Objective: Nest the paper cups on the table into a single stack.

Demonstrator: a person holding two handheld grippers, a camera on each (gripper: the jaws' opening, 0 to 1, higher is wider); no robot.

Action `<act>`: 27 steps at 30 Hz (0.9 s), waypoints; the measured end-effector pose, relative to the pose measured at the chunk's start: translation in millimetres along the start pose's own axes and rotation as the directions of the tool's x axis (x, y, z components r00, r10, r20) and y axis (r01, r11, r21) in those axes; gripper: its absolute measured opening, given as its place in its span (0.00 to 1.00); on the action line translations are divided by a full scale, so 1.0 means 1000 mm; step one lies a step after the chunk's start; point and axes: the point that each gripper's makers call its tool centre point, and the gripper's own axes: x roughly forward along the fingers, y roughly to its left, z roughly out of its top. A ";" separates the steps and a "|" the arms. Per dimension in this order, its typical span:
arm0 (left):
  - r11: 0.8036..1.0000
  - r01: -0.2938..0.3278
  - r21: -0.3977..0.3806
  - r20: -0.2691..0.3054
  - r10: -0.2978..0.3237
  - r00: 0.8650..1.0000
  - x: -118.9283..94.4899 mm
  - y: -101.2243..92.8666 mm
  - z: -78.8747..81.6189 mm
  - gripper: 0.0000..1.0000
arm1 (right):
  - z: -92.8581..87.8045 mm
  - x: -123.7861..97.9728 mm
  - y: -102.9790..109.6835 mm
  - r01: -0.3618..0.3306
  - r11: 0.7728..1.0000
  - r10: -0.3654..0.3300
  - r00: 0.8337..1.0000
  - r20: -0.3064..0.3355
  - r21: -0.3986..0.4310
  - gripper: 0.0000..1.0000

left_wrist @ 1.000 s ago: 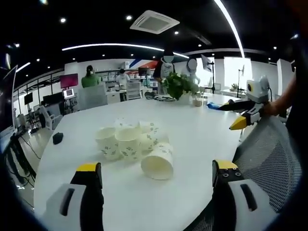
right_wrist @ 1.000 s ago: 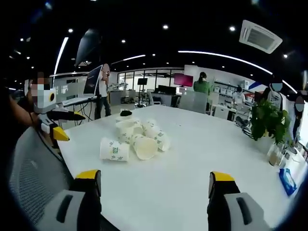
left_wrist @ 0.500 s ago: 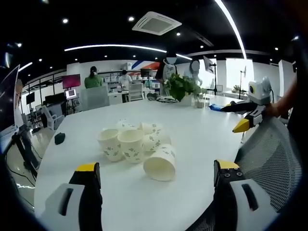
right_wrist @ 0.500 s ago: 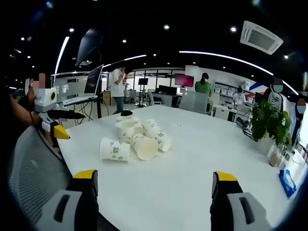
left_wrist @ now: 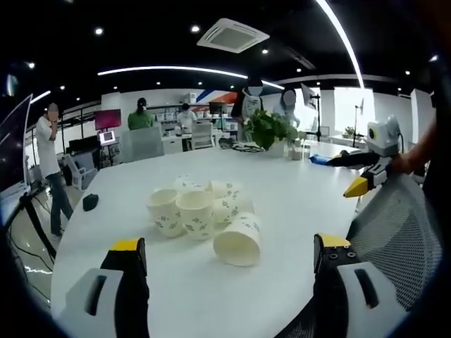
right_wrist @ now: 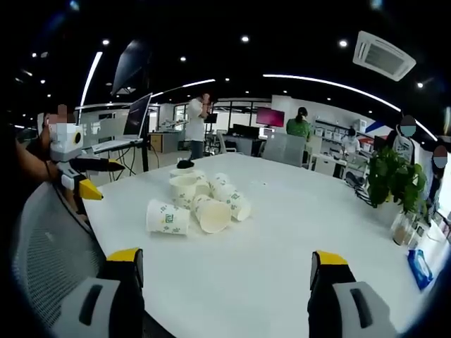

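- The left claw [left_wrist: 229, 257] is wide open and holds nothing; its two grey jaws with yellow tips stand far apart at the bottom of the left gripper view, above the near edge of the round white counter [left_wrist: 296, 190].
- The right claw [right_wrist: 225, 271] is also wide open and empty, with its jaws far apart over the near part of the same counter [right_wrist: 282, 232] in the right gripper view.
- In the left gripper view the right claw [left_wrist: 354, 187] comes in from the right side, held by a person's hand [left_wrist: 405, 163] over the grey mesh chair back [left_wrist: 391, 232]. Whether it is open I cannot tell from this view.
- In the right gripper view the left claw [right_wrist: 90, 190] shows at the left edge, beside the counter's edge.
- The white paper cups with green leaf print [left_wrist: 201, 215] sit in one loose group near the middle of the counter, well apart from both claws. Some stand upright and some lie on their side, touching each other.
- The nearest cup [left_wrist: 237, 241] in the left gripper view lies on its side with its mouth toward the camera.
- In the right gripper view the group of cups [right_wrist: 204, 201] is ahead and a little to the left, and one cup [right_wrist: 168, 218] lies on its side at the left end.
- A small black object [left_wrist: 89, 202] lies on the counter to the left of the cups.
- A green potted plant [left_wrist: 270, 129] stands at the far side of the counter.
- People stand in the office behind.
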 end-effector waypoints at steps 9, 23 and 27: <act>1.000 0.012 -0.005 -0.008 -0.012 1.000 0.001 0.001 0.002 0.99 | 0.000 0.000 -0.001 0.006 1.000 -0.006 1.000 -0.005 -0.003 1.00; 0.997 0.065 -0.029 -0.017 -0.066 0.998 0.019 0.010 0.010 0.86 | 0.001 -0.001 -0.004 0.016 1.000 -0.016 1.000 0.006 0.000 0.99; 0.991 0.109 -0.075 -0.035 -0.112 0.993 0.028 0.005 0.004 0.80 | 0.001 -0.001 -0.005 0.021 1.000 -0.021 1.000 0.004 0.000 0.99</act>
